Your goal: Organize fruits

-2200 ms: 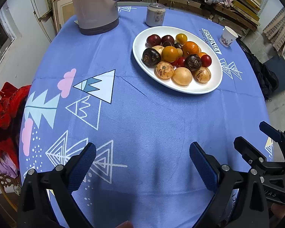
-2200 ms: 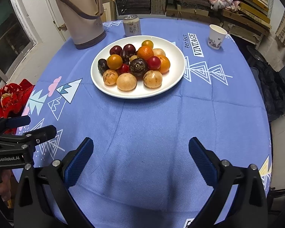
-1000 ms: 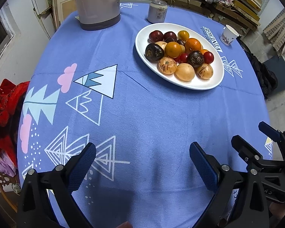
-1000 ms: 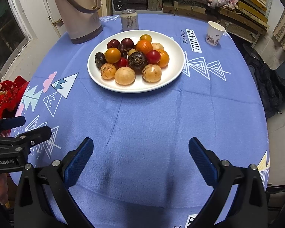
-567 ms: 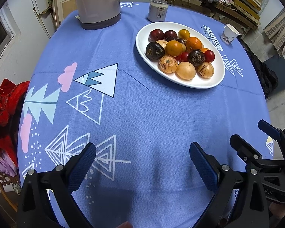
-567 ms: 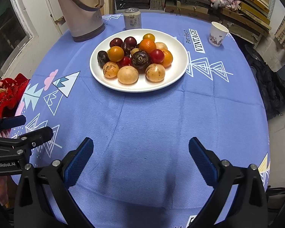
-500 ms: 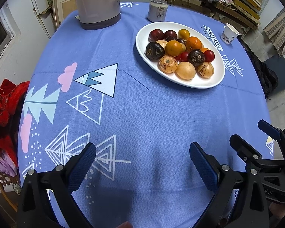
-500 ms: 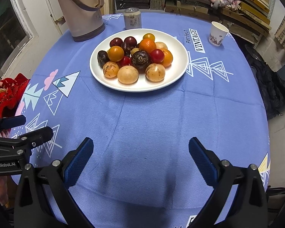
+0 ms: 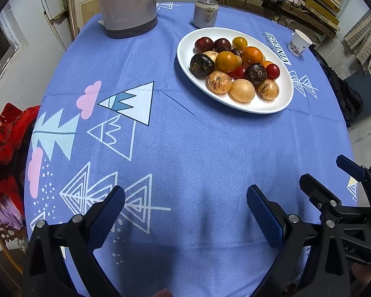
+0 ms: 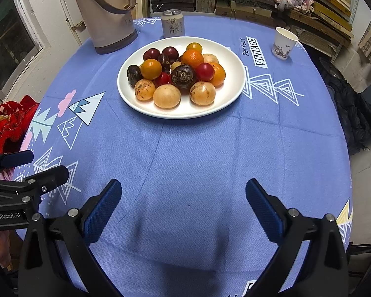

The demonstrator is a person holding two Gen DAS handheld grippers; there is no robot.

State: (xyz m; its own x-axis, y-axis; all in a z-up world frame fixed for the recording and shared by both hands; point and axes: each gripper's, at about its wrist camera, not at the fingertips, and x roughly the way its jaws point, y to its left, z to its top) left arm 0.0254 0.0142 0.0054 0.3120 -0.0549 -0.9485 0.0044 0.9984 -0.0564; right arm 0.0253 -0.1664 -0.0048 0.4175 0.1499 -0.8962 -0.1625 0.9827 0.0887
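A white oval plate (image 10: 232, 91) holds a heap of mixed fruits: oranges (image 10: 192, 58), dark plums (image 10: 170, 52), red cherry tomatoes (image 10: 204, 71), tan round fruits (image 10: 166, 96) and dark brown ones (image 10: 183, 75). The plate also shows in the left wrist view (image 9: 274, 106), far right of centre. My left gripper (image 9: 185, 210) is open and empty above the near tablecloth. My right gripper (image 10: 184, 203) is open and empty, in line with the plate and well short of it. Each gripper shows at the edge of the other's view.
A beige thermos jug (image 10: 104, 14) stands at the back left, a drink can (image 10: 172, 23) behind the plate, a paper cup (image 10: 284, 43) at the back right. The round table has a blue patterned cloth (image 10: 210, 153). Red fabric (image 10: 7, 123) lies off the left edge.
Both grippers have drifted slightly nearer the plate over the last second; their jaws stay open. Nothing on the table has moved.
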